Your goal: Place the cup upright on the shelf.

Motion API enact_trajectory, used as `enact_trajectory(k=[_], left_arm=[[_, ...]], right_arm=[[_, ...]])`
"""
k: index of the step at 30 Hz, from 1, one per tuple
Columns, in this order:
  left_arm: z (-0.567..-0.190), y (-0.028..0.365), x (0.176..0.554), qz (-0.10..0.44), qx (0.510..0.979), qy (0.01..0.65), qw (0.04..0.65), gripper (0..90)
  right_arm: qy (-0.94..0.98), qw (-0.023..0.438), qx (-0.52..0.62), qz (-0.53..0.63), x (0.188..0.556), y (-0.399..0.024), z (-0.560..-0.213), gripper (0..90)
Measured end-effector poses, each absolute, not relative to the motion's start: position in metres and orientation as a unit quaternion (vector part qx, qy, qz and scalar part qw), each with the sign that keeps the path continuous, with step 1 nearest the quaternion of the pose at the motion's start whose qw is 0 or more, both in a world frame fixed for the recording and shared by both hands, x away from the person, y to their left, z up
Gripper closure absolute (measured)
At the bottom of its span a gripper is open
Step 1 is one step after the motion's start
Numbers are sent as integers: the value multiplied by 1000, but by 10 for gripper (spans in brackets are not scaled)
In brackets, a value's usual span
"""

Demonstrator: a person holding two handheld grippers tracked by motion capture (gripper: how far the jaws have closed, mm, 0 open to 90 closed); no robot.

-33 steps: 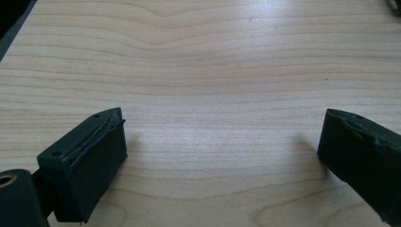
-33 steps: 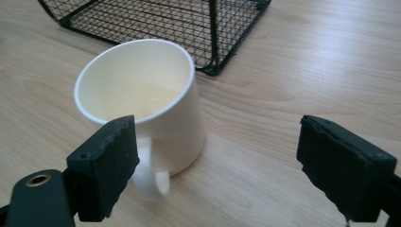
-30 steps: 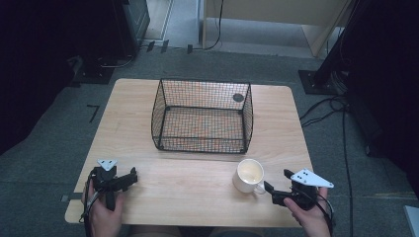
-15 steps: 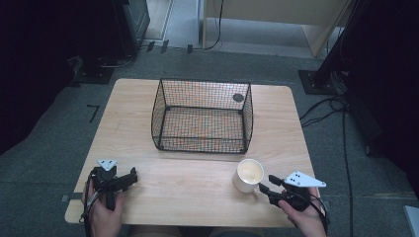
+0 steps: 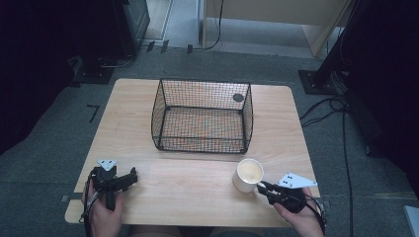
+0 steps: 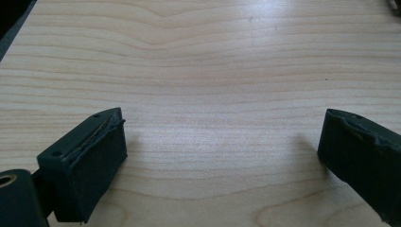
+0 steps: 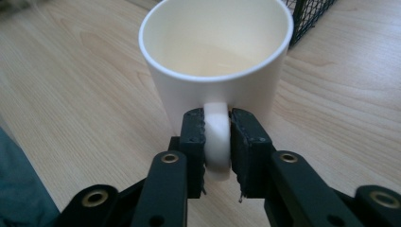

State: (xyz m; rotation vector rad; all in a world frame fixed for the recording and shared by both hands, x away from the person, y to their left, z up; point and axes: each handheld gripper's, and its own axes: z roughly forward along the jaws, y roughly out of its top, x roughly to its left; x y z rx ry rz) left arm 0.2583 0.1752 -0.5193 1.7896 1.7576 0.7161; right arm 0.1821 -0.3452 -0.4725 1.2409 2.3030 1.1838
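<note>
The lower part of the white ceramic mug (image 7: 215, 61)'s handle is being covered by black jaws in the right gripper view. A small dark round object (image 5: 238, 98) behind the black wire basket (image 5: 202, 116) is being rendered too small to identify.

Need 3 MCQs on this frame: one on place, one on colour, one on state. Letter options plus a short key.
1. Where is the mug relative to the wire basket?
A. inside it
B. on the table in front of it, nearer the person
C. behind it

2. What colour is the mug?
A. white
B. red
C. black

3. What is the right hand-held gripper doing?
A. hanging open over the basket
B. shut on the mug's handle
C. gripping the mug's rim

Key: 1 B, the high view shows the mug outside the basket's near wall. 2 A, white in both views. 3 B, the jaws press the handle from both sides.
</note>
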Motion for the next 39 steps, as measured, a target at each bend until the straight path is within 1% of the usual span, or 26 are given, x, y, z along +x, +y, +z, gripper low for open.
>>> enact_trajectory(k=[6, 8, 9, 19, 26, 30, 39], left_arm=[[-519, 175, 258, 265, 662, 650, 264, 22], [-519, 175, 258, 265, 662, 650, 263, 22], [-519, 175, 258, 265, 662, 650, 263, 22], [-519, 175, 258, 265, 662, 650, 263, 22], [-519, 175, 258, 265, 662, 650, 263, 22], [-519, 175, 258, 265, 662, 650, 263, 22], [-519, 175, 258, 265, 662, 650, 263, 22]], right_arm=[[803, 139, 421, 399, 183, -343, -473, 794], [808, 149, 415, 392, 182, -340, -472, 801], [809, 155, 413, 388, 182, -339, -471, 802], [803, 162, 420, 390, 182, -334, -463, 805], [805, 160, 420, 387, 184, -326, -455, 806], [807, 146, 415, 395, 186, -321, -450, 806], [799, 154, 407, 414, 196, -308, -430, 806]])
